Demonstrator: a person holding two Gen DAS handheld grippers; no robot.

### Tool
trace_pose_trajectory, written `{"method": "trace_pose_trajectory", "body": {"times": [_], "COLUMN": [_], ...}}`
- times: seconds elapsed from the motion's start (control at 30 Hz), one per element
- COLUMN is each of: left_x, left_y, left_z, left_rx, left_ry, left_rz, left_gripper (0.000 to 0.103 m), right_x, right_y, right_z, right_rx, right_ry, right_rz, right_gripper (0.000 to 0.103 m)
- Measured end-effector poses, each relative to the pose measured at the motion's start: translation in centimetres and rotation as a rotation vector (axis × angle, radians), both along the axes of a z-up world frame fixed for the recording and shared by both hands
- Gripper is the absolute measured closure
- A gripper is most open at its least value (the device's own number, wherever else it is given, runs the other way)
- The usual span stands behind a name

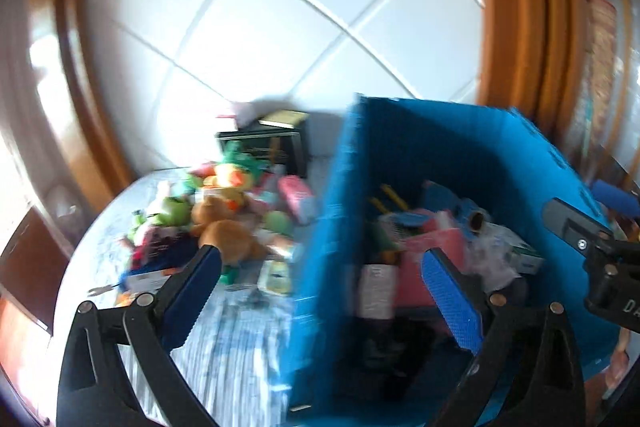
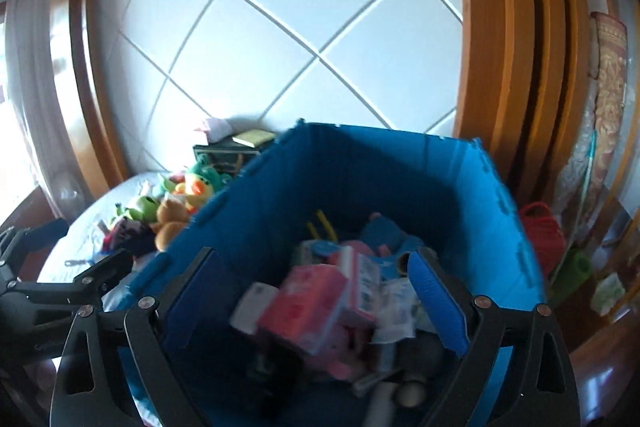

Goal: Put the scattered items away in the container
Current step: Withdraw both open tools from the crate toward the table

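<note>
A blue folding crate (image 1: 340,211) stands on the bed and holds several items, among them a pink box (image 2: 312,303). It also shows in the right wrist view (image 2: 360,163). My left gripper (image 1: 324,291) is open and empty, straddling the crate's left wall. My right gripper (image 2: 316,299) is open and empty, above the crate's contents. A pile of plush toys (image 1: 208,215) lies on the bed left of the crate, with a brown teddy (image 1: 228,235) in front. The pile also shows in the right wrist view (image 2: 172,207).
The bed has a pale patterned sheet (image 1: 224,347). A dark box with a book on top (image 1: 276,139) sits against the white padded headboard (image 1: 280,27). Wooden frames (image 2: 520,67) stand at both sides. A red basket (image 2: 542,239) sits right of the crate.
</note>
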State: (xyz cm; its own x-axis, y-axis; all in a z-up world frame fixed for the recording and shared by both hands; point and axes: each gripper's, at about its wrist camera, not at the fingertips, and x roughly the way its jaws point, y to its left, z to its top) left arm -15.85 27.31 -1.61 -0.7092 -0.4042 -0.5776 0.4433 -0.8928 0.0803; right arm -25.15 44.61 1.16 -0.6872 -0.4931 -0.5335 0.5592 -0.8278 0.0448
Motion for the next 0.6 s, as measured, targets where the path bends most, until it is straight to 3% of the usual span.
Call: {"method": "trace_pose_trajectory", "body": {"times": [0.33, 0.6], "left_x": [11.4, 21.6], "left_y": [-13.1, -26.0], "left_z": [-2.0, -5.9], "left_rx": [0.046, -0.005], "left_ry": [0.065, 0.049], "left_rz": [0.126, 0.250], "left_gripper": [0.001, 0.001], "right_x": [8.8, 15.1], "right_y": [-12.0, -23.0], "right_z": [-0.9, -4.5], "right_rx": [-0.088, -0.156], "right_ry": [0.005, -0.069], "right_rz": [0.105, 0.147], "right_gripper": [0.003, 0.002]}}
